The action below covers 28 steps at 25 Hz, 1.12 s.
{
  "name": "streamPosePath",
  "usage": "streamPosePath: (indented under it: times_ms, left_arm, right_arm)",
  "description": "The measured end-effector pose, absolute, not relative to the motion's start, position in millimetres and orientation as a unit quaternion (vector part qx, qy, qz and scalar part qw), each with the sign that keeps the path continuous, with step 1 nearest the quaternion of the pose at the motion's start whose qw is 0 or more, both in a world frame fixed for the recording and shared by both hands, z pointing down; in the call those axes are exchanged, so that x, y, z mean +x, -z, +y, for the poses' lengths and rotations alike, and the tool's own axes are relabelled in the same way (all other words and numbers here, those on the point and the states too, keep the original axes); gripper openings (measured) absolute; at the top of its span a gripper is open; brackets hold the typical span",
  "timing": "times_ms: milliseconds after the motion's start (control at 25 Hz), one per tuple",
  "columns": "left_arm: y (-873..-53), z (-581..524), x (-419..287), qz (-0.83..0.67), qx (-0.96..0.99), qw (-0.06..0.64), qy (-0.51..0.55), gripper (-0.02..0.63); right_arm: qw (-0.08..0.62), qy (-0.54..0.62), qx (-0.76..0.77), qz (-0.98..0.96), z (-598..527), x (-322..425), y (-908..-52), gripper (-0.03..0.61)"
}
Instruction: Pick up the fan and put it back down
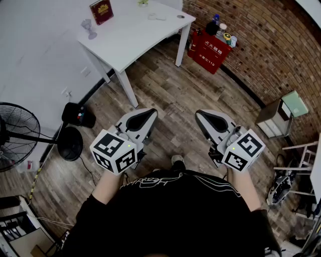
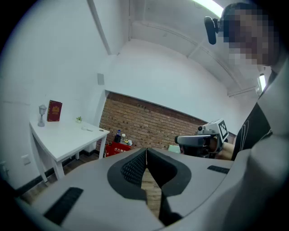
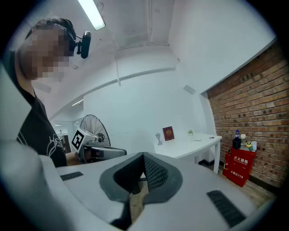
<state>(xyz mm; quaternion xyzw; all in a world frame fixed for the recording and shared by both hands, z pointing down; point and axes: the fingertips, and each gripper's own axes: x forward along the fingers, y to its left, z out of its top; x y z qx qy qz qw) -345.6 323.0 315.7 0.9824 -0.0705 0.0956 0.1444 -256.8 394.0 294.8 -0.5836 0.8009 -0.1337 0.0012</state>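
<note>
A black standing fan (image 1: 19,131) with a round wire cage and a round base (image 1: 70,143) stands on the wood floor at the far left of the head view; its cage (image 3: 92,128) also shows in the right gripper view. My left gripper (image 1: 149,115) is held in front of the person's body, right of the fan and apart from it, jaws shut with nothing between them. My right gripper (image 1: 203,116) is level with it further right, jaws shut and empty. Each gripper shows in the other's view: the right gripper (image 2: 195,140) and the left gripper (image 3: 101,152).
A white table (image 1: 135,35) with a red book (image 1: 101,11) and a small trophy (image 1: 89,27) stands ahead. A red box (image 1: 208,50) sits by the brick wall. A black power unit (image 1: 77,115) lies near the fan base. Shelving (image 1: 281,118) stands at the right.
</note>
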Motion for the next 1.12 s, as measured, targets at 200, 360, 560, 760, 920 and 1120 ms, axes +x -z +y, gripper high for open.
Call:
streamPosePath:
  times_ms: [200, 360, 560, 760, 920, 1120]
  left_arm:
    - [-307.5, 331.4, -337.1, -0.072, 0.983, 0.137, -0.099, 0.033]
    - [-302.3, 337.1, -328.0, -0.075, 0.984, 0.129, -0.099, 0.033]
    - [-292.4, 339.7, -315.6, -0.084, 0.985, 0.118, -0.096, 0.034]
    - [-281.8, 338.0, -297.7, -0.089, 0.986, 0.111, -0.088, 0.034]
    - [-272.2, 338.7, -276.1, -0.086, 0.988, 0.107, -0.074, 0.032]
    - [-270.6, 338.0, -243.0, -0.08, 0.988, 0.108, -0.072, 0.034]
  right_arm:
    - [0.007, 0.125, -0.579, 0.806, 398.9, -250.7, -285.2, -0.002]
    - [0.014, 0.106, -0.577, 0.809, 405.5, -241.1, -276.3, -0.002]
    - [0.01, 0.07, -0.58, 0.811, 409.1, -223.9, -262.6, 0.0]
    - [0.027, 0.077, -0.576, 0.813, 406.6, -199.5, -257.4, 0.074]
    - [0.026, 0.076, -0.573, 0.816, 406.5, -177.4, -256.4, 0.151]
    - [0.03, 0.071, -0.584, 0.808, 408.6, -139.7, -254.8, 0.261]
